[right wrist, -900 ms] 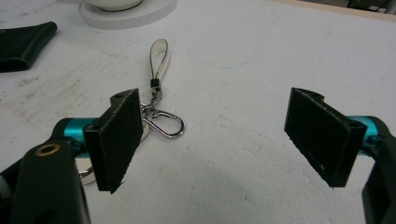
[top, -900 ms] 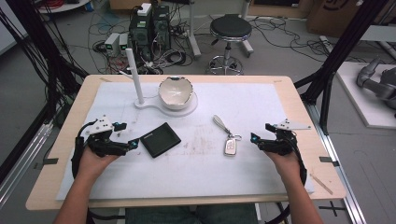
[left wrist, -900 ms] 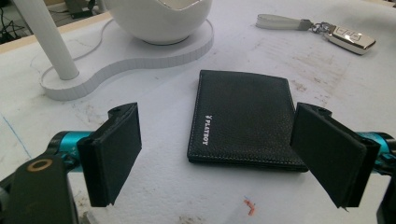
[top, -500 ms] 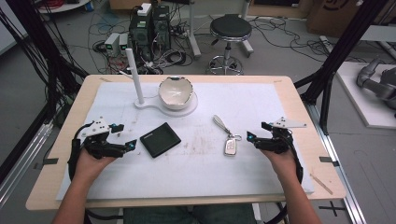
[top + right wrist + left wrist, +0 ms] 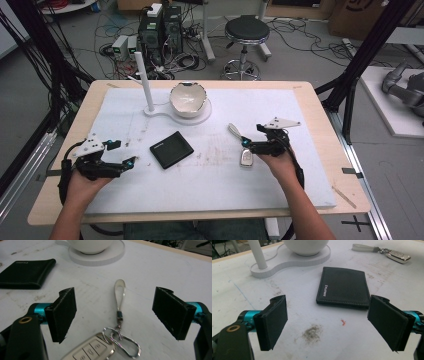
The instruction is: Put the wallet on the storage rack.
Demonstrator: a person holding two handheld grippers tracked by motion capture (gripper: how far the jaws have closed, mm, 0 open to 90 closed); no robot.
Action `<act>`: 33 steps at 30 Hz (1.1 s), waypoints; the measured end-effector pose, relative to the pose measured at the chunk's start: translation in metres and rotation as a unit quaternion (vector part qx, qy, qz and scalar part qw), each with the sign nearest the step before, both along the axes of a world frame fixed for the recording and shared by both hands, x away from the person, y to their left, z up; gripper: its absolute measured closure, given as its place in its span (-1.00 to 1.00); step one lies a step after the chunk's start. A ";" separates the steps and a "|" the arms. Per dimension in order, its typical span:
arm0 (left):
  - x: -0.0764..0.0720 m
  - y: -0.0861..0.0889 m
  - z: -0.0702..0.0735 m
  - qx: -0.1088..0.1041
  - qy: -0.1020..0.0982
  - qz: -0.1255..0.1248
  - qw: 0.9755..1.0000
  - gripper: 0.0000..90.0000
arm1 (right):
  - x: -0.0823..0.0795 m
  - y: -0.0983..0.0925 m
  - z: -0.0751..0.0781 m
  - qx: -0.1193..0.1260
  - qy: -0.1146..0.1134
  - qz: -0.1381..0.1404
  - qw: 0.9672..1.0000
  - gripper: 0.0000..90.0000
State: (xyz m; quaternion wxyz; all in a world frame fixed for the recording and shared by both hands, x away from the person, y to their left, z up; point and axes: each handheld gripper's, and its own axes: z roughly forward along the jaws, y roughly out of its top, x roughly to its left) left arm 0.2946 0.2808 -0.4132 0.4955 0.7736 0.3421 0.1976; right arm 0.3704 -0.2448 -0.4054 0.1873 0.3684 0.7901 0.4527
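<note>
White table mat [image 5: 300, 120]: right gripper [image 5: 246, 144] jaws wide over car key [image 5: 246, 158].

Right gripper [image 5: 113, 315] jaws wide apart, nothing clamped. Car key fob [image 5: 87, 351] flat on white mat [image 5: 155, 272] below jaws; key ring [image 5: 122, 340], grey strap [image 5: 119, 293] running between them. Black wallet [image 5: 25, 273] far left. White bowl base [image 5: 100, 253] beyond.

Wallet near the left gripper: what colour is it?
Black wallet with pale stitching, clearest in the left gripper view.
</note>
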 end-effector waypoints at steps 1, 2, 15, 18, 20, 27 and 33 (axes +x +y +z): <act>-0.004 0.003 0.000 -0.001 -0.001 0.003 1.000 -0.63 | 0.001 0.005 0.000 -0.001 0.001 0.002 1.000 -0.56; -0.004 0.003 0.000 -0.001 -0.001 0.003 1.000 -0.64 | 0.001 0.005 0.000 -0.001 0.001 0.002 1.000 -0.56; -0.021 0.014 -0.001 -0.002 -0.001 0.017 1.000 -0.63 | 0.024 0.085 -0.005 -0.013 0.023 0.070 0.997 -0.56; -0.022 0.015 -0.001 -0.002 -0.001 0.019 1.000 -0.64 | 0.026 0.097 -0.007 -0.018 0.028 0.081 0.996 -0.56; -0.023 0.016 -0.001 -0.002 -0.002 0.020 1.000 -0.63 | 0.029 0.108 -0.008 -0.019 0.033 0.091 0.995 -0.56; -0.024 0.016 0.000 -0.002 -0.003 0.019 1.000 -0.63 | 0.039 0.146 -0.020 -0.021 0.047 0.119 0.992 -0.56; -0.023 0.016 0.000 -0.002 -0.004 0.017 1.000 -0.64 | 0.045 0.169 -0.030 -0.033 0.067 0.133 0.988 -0.56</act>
